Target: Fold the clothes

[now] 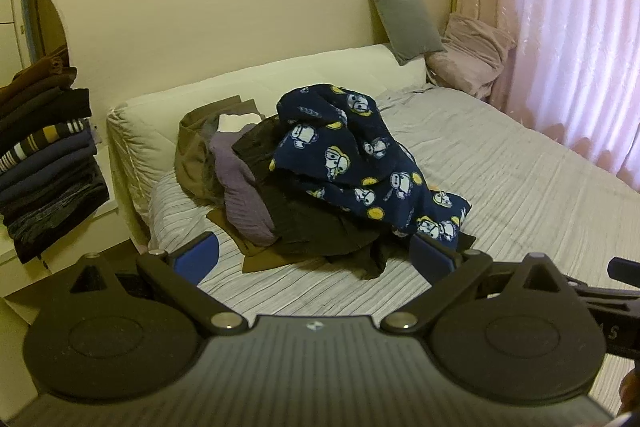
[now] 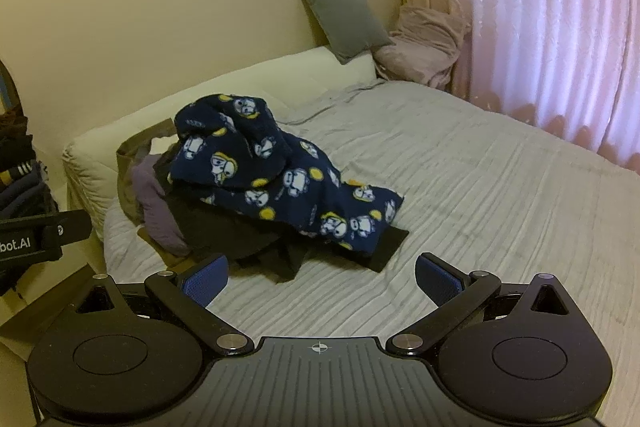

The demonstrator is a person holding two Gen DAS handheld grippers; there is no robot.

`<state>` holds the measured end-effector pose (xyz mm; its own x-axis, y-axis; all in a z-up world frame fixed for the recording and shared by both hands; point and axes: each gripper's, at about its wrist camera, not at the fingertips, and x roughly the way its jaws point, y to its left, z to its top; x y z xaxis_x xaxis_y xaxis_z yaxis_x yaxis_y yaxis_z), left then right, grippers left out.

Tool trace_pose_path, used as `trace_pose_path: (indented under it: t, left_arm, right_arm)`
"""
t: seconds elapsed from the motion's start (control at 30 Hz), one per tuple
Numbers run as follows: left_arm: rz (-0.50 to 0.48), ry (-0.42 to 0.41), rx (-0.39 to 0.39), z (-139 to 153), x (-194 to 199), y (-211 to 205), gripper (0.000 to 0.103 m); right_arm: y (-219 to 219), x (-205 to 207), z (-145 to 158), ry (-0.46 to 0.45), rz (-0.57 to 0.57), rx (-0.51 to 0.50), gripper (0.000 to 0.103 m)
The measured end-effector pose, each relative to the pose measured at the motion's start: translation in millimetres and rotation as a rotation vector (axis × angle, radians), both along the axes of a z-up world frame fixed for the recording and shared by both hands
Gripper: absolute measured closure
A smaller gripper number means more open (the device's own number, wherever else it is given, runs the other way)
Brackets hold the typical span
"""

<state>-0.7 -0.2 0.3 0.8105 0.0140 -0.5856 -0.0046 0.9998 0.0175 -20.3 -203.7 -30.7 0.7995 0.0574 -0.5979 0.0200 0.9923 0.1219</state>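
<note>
A heap of unfolded clothes lies on the bed (image 1: 520, 163) near its left end. On top is a navy fleece garment (image 1: 352, 155) (image 2: 260, 171) printed with cartoon figures. Under it are black clothes (image 1: 312, 223) (image 2: 240, 235), a purple piece (image 1: 240, 187) (image 2: 154, 205) and an olive-brown one (image 1: 192, 155). My left gripper (image 1: 316, 259) hovers open just short of the heap, nothing between its blue pads (image 1: 198, 259). My right gripper (image 2: 322, 279) is open too, over bare bedspread (image 2: 500, 195) in front of the heap. The left gripper's body (image 2: 36, 239) shows at the left edge of the right wrist view.
A tall stack of folded dark clothes (image 1: 44, 163) stands on a white surface left of the bed. A grey cushion (image 1: 404, 21) and a pink blanket bundle (image 1: 468, 57) lie at the bed's far end. Pink curtains (image 1: 568, 27) hang along the right side. A padded white headboard (image 1: 248, 83) backs the heap.
</note>
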Motion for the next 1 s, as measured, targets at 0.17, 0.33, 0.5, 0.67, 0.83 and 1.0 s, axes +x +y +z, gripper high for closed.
trace_pose_path:
  t: [0.17, 0.33, 0.5, 0.67, 0.83, 1.0]
  left_arm:
    - [0.008, -0.02, 0.004, 2, -4, -1, 0.002]
    - [0.036, -0.001, -0.006, 5, -4, 0, 0.002]
    - [0.055, -0.005, 0.002, 2, -6, -6, 0.002]
    - [0.066, 0.0, -0.005, 4, -5, -5, 0.002]
    - [0.076, 0.002, -0.01, 3, -3, -4, 0.002]
    - [0.089, 0.001, -0.012, 2, -4, -4, 0.002]
  right_arm:
    - [-6, -2, -2, 0.002, -0.004, 0.011, 0.001]
    - [1, 13, 12, 0.009, -0.005, 0.009, 0.001]
    - [3, 17, 19, 0.015, 0.01, 0.0, 0.001]
    - [2, 26, 21, 0.016, 0.017, -0.006, 0.001]
    - [5, 34, 24, 0.009, 0.027, -0.01, 0.001]
    - [1, 36, 25, 0.003, 0.04, -0.011, 0.001]
